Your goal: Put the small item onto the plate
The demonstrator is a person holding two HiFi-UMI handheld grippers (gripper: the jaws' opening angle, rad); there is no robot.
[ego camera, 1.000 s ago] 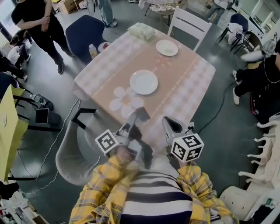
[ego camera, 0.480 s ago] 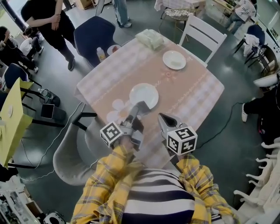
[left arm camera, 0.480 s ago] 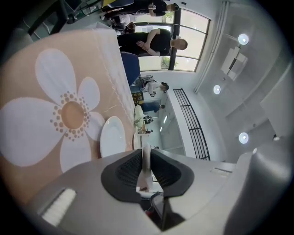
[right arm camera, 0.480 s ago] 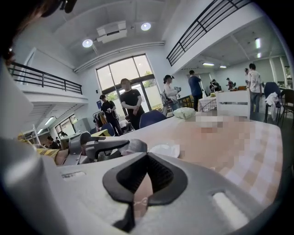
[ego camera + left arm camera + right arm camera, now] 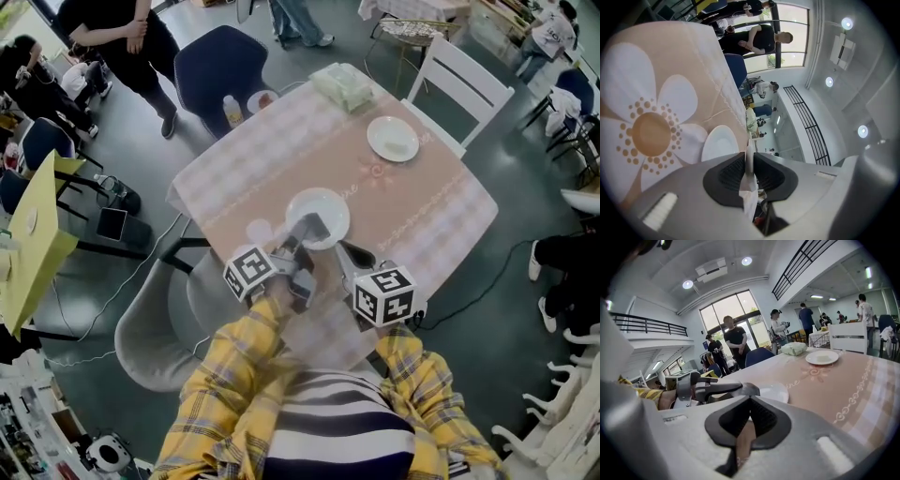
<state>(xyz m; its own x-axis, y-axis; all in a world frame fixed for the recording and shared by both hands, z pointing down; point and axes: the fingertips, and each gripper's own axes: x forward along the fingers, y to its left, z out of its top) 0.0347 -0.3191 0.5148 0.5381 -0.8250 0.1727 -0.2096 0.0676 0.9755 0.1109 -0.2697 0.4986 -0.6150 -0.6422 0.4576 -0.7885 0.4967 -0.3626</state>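
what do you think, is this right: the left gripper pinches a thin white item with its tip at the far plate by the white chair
No: the left gripper pinches a thin white item, but its tip is at the near plate, not the far plate by the white chair. The head view shows it.

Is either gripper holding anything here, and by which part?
The left gripper pinches a thin small white item by one edge, the crumpled rest trailing back between the jaws. The right gripper is shut, empty.
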